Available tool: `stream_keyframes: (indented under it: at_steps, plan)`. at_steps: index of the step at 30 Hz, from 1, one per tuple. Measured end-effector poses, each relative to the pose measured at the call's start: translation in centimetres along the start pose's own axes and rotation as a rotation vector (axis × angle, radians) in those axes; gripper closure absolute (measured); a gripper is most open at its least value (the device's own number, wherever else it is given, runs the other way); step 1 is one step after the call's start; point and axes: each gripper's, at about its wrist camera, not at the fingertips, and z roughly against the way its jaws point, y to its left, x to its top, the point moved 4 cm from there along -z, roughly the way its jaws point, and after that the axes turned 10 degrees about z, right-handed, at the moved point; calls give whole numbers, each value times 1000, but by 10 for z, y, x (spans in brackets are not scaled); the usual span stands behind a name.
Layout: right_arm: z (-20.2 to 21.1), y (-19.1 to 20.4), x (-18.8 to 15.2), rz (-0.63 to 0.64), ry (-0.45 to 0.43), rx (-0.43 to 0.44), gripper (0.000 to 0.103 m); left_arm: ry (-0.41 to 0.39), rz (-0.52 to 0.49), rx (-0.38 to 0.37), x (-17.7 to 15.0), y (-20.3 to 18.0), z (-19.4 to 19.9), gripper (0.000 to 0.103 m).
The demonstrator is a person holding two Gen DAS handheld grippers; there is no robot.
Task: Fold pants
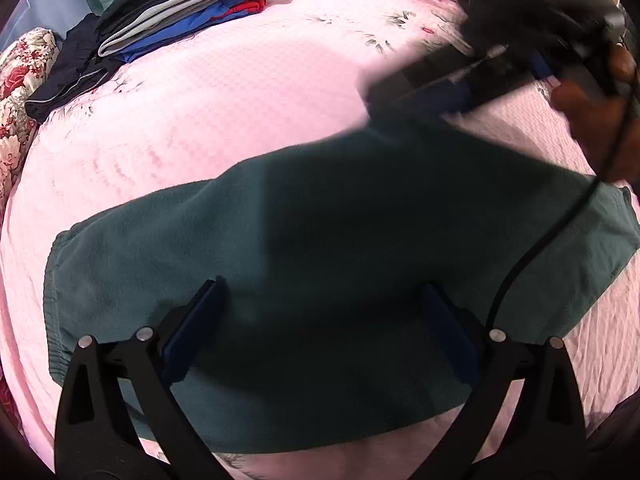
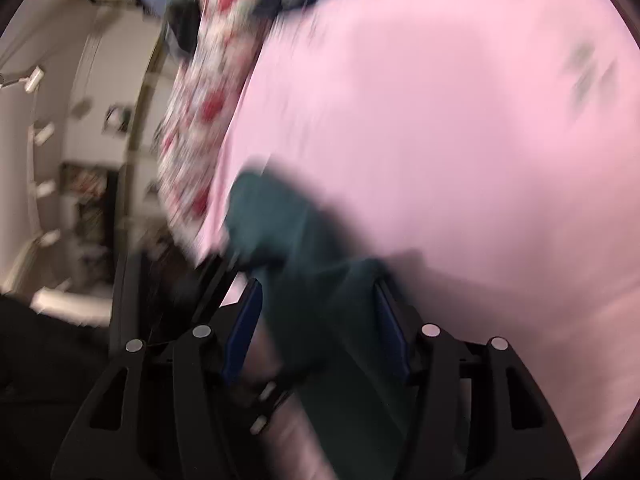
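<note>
The dark green pants point(image 1: 320, 240) lay spread across the pink bedspread point(image 1: 240, 100), directly ahead of and beneath the left gripper point(image 1: 324, 320). That gripper stood wide open, its two blue pads resting against or just above the cloth with nothing clamped between them; whether they touched the fabric could not be told. The elastic waistband sat off to its left side.

Up and to the right of the left gripper, the right gripper point(image 1: 460, 84) appeared in motion blur at the far edge of the pants. In its own view the right gripper point(image 2: 320, 320) also had its fingers spread apart, with green fabric point(image 2: 304, 264) lying between them, loose rather than pinched as far as the blur allowed.

The step in hand looked like laying out or taking hold of the pants for a fold, with no grip made yet. The next move would likely call for each gripper to close on an edge of the cloth and carry it over in one even sweep.

Beyond the left gripper, far off, a stack of folded clothes point(image 1: 180, 12) rested beside a floral pillow point(image 1: 20, 92).
</note>
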Motion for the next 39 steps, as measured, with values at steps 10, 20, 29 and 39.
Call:
stream_keyframes:
  at_steps: [10,20,29,39]
  plan:
    - [39,9,19,382,61,-399,69,-12,-4,-3,0,-1,1,2]
    - [-5,-9,18,292,252,-178,72,-12,-1,-1,-2,-1,3,2]
    - [2,18,16,456,138,-395,93,-28,-3,-2,-3,-2,2,2]
    - [32,4,9,200,-93,-482,80,17,-46,-35,1,-3,6,2]
